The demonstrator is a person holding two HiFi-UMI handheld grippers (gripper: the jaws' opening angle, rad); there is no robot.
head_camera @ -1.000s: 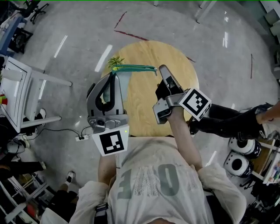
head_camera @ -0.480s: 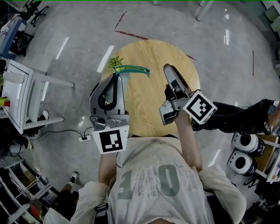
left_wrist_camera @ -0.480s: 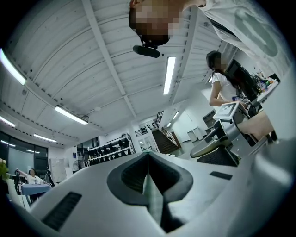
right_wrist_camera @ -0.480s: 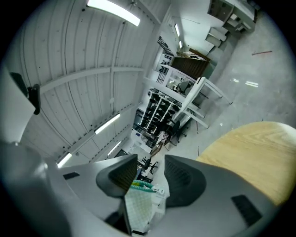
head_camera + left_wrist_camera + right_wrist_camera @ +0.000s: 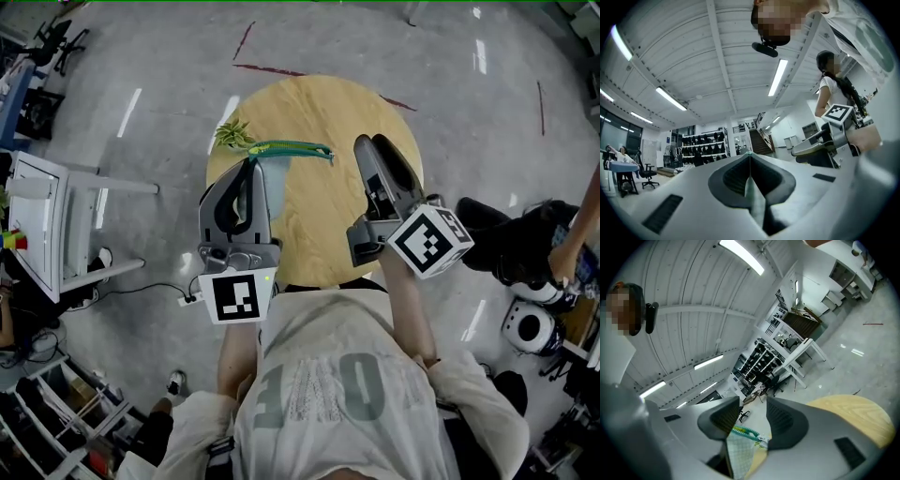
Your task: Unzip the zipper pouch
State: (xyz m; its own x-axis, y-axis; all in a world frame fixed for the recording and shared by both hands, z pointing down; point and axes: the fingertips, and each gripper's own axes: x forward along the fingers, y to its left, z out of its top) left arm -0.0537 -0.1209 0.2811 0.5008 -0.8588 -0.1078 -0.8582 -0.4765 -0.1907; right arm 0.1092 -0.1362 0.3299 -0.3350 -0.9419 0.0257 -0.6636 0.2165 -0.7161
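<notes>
The zipper pouch is at the round table's ten o'clock edge; a desk stands on the floor toward nine o'clock.

My right gripper, closed a second ago at the zipper pull on the end of the zipper pouch, has let go and drawn back to the right. Its jaws are opening with nothing pressed between them, and the pouch shows only through their gap. The freed teal zipper end now lies just left of the jaw tips, apart from them.
</notes>
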